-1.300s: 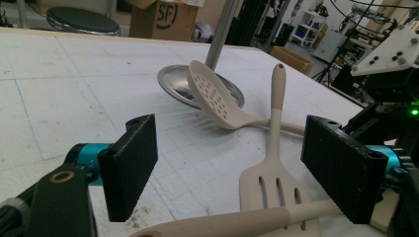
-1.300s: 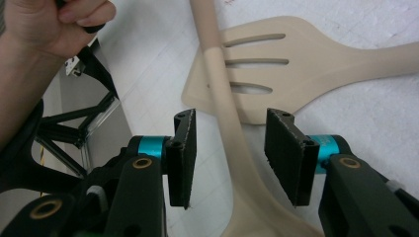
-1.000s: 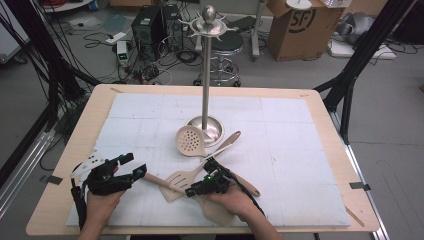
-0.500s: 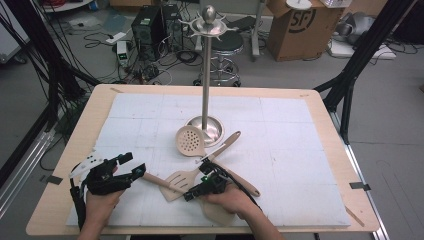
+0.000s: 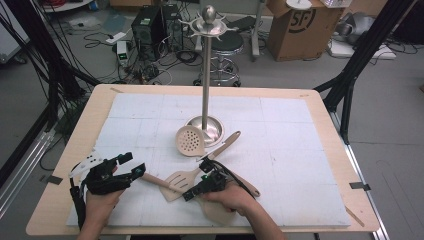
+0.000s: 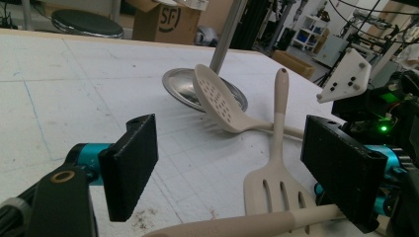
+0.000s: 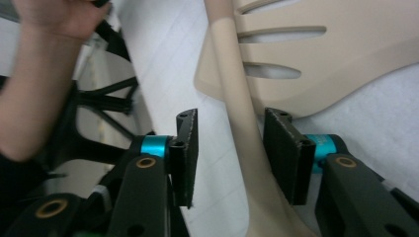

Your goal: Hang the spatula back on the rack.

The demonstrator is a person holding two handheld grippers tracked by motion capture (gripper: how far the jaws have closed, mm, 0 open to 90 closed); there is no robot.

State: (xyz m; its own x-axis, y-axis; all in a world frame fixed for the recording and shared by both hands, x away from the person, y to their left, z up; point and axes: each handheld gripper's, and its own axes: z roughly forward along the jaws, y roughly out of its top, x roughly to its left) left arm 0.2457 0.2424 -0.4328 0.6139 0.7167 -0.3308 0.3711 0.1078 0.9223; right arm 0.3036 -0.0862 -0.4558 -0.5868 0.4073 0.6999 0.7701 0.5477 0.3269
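Near edge of the mat [image 5: 280, 150], centre: the right gripper [image 7: 230, 148] is set astride a beige utensil handle [image 7: 237, 98], which lies across the head of the slotted spatula [image 5: 180, 181]. Its jaws have just been opened a little; the handle is between them at a middling gap, with daylight seen on one side, so no firm grip is judged. To the left, the left gripper [image 6: 227, 168] is held wide, the handle's end low between its jaws. Lifting towards the stand [image 5: 207, 75] is judged not yet begun; re-closing is needed first.

Matt beige plastic spatula [image 5: 181, 181]; polished metal stand [image 5: 208, 75]; rough white mat [image 5: 280, 150].
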